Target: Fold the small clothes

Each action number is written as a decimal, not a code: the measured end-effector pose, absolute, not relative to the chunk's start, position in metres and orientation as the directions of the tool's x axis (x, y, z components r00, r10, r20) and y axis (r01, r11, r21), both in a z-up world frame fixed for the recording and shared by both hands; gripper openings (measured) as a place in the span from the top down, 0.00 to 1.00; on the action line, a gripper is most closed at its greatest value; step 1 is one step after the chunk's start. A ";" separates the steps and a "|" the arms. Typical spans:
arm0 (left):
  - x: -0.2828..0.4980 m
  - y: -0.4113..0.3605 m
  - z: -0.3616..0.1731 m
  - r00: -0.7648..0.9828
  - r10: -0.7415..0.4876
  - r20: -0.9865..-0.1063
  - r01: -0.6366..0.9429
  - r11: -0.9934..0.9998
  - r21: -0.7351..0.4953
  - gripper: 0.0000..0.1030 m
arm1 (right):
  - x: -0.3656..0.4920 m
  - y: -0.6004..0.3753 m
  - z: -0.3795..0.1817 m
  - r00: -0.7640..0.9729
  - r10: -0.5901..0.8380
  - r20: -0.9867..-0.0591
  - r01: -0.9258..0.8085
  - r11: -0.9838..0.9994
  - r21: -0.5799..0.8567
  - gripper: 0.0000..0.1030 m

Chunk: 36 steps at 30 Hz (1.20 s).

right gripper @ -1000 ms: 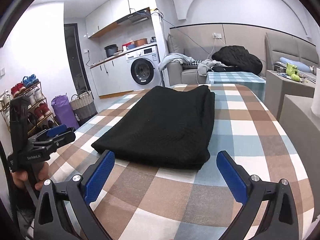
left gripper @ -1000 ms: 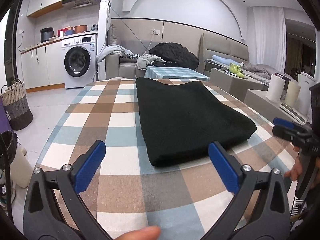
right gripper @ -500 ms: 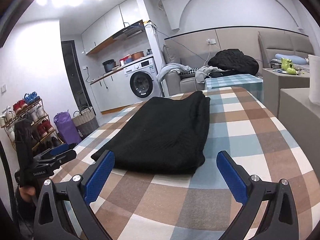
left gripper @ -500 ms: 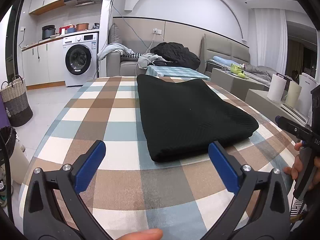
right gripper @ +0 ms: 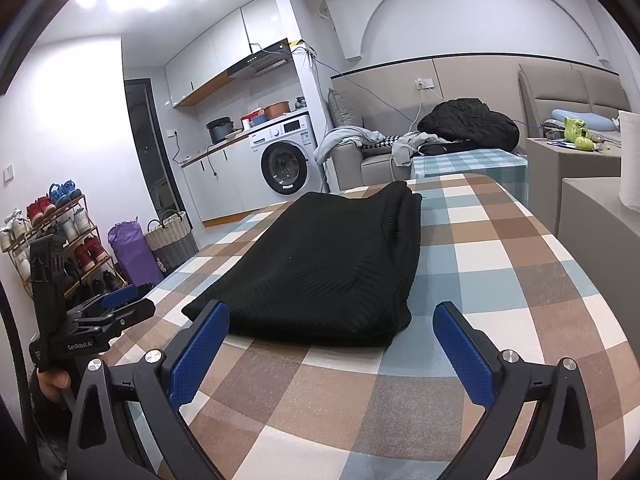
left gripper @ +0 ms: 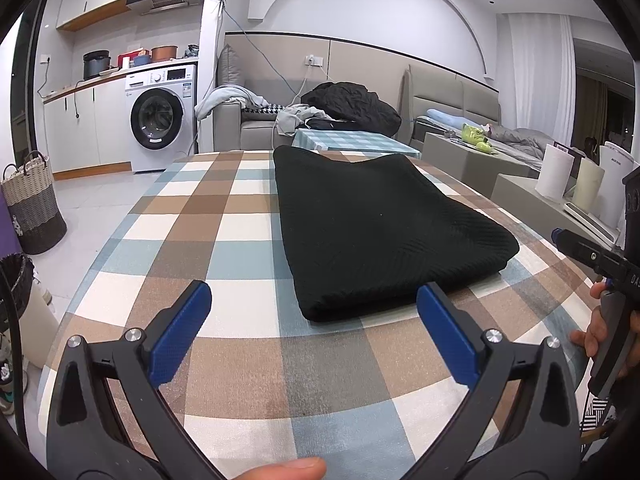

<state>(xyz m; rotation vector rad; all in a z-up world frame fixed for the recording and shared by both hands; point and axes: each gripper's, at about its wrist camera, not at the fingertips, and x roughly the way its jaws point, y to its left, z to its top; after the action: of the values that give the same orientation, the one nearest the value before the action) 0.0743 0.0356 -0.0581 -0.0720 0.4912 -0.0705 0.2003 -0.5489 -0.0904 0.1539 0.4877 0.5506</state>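
A black knitted garment (left gripper: 376, 228) lies folded into a long rectangle on the checked tablecloth (left gripper: 208, 240); the right wrist view shows the same garment (right gripper: 332, 272) from the other side. My left gripper (left gripper: 316, 320) hovers open just short of the garment's near end, nothing between its blue pads. My right gripper (right gripper: 332, 340) is also open and empty, close to the near edge of the cloth. Each gripper appears in the other's view: the right gripper (left gripper: 576, 250) at the far right, the left gripper (right gripper: 112, 312) at the far left, each held by a hand.
The table edge (right gripper: 560, 236) drops off on the right beside grey cabinets (left gripper: 532, 200) carrying paper rolls. A sofa with piled clothes (left gripper: 348, 104), a washing machine (left gripper: 160, 120), a woven basket (left gripper: 32, 208) and a shoe rack (right gripper: 52, 232) stand around the room.
Both grippers have dropped lower and tilted up, so the garment looks flatter and more of the room shows. Both stay open; the garment has not moved.
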 end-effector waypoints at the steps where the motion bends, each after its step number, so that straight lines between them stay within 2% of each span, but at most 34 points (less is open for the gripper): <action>1: 0.074 0.036 -0.058 0.880 -0.084 -0.468 0.049 0.995 -0.086 0.01 | 0.200 -0.549 -0.090 0.742 0.536 -0.404 -0.464 0.844 0.267 0.00; 36: 0.075 0.036 -0.060 0.878 -0.080 -0.471 0.047 0.996 -0.082 0.01 | 0.204 -0.551 -0.092 0.743 0.533 -0.404 -0.472 0.846 0.248 0.00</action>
<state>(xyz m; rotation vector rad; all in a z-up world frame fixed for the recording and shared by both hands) 0.0746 0.0360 -0.0596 -0.0689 0.4939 -0.0664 0.2040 -0.5515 -0.0918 0.1330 0.4826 0.5527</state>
